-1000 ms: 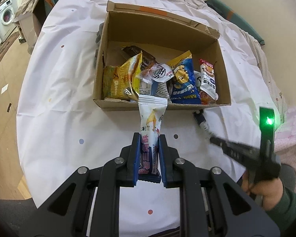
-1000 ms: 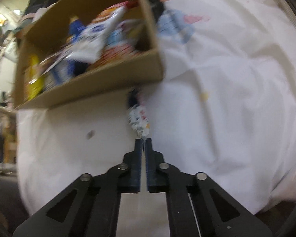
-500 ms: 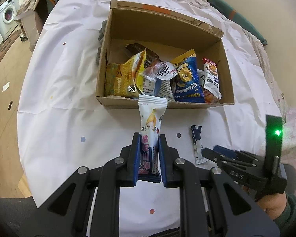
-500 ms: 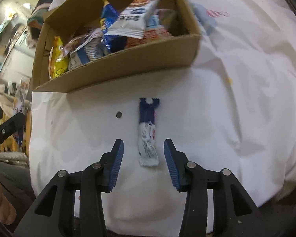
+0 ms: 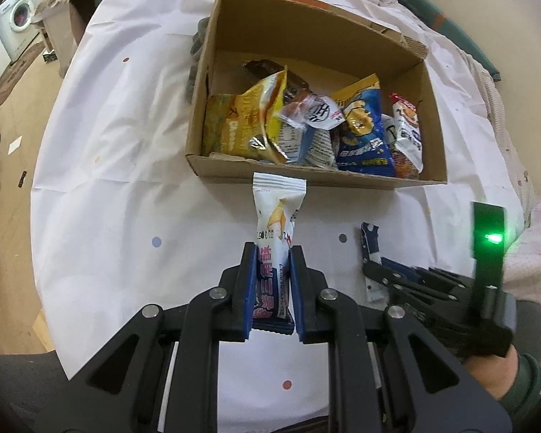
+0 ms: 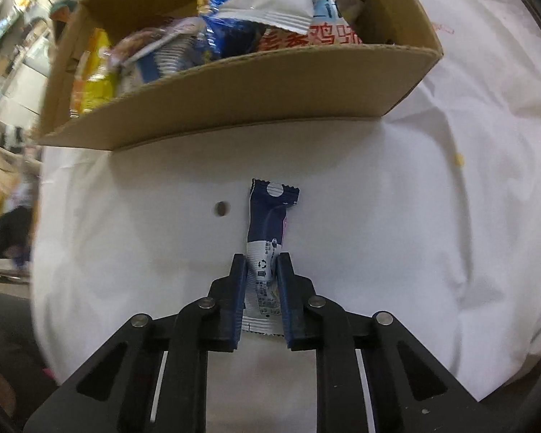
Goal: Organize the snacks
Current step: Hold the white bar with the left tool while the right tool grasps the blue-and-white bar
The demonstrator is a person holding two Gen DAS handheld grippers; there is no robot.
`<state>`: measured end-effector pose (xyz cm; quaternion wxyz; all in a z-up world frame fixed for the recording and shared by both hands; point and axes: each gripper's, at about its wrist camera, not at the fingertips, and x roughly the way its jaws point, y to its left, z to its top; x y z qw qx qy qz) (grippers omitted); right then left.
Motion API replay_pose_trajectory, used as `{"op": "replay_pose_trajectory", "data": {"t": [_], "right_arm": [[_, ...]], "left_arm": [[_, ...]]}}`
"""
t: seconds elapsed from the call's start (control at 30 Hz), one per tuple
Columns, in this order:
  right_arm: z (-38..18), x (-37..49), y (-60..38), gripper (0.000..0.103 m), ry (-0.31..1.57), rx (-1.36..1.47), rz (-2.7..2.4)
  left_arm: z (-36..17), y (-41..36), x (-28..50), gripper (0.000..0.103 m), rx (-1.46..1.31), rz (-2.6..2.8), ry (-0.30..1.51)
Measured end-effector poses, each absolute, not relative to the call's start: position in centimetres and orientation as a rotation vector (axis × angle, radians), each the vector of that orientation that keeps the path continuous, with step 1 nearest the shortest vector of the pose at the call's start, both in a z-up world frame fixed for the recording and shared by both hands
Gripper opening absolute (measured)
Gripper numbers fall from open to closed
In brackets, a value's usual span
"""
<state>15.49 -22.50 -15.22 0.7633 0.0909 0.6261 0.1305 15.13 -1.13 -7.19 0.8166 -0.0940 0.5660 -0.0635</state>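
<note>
Claws both carry now: the right claw [image 6: 259, 270], spread half a second ago, pinches the navy sachet [image 6: 267, 238] on the desk near the box [image 5: 306, 176], while the left claw [image 5: 272, 281] holds its white packet [image 5: 276, 223], ready for boxing.

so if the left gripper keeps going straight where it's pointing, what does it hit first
Probably the near wall of the brown cardboard box. The white snack packet held in the left gripper would touch it first; its tip already looks close, though depth is unclear.
</note>
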Motion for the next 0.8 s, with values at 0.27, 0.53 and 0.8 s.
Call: {"op": "replay_pose_trajectory", "data": {"t": [0.27, 0.53, 0.8], "right_arm": [[-11.5, 13.4, -21.0, 0.017, 1.267, 0.324, 0.472], [-8.2, 14.4, -21.1, 0.017, 1.133, 0.427, 0.527], [-4.0, 18.0, -23.6, 0.017, 1.041, 0.41, 0.492]], "left_arm": [[-8.1, -0.9, 15.1, 0.015, -0.2, -0.108, 1.225], [-6.6, -1.0, 14.9, 0.015, -0.196, -0.107, 1.125], [-3.0, -1.0, 17.2, 0.015, -0.175, -0.136, 1.016]]}}
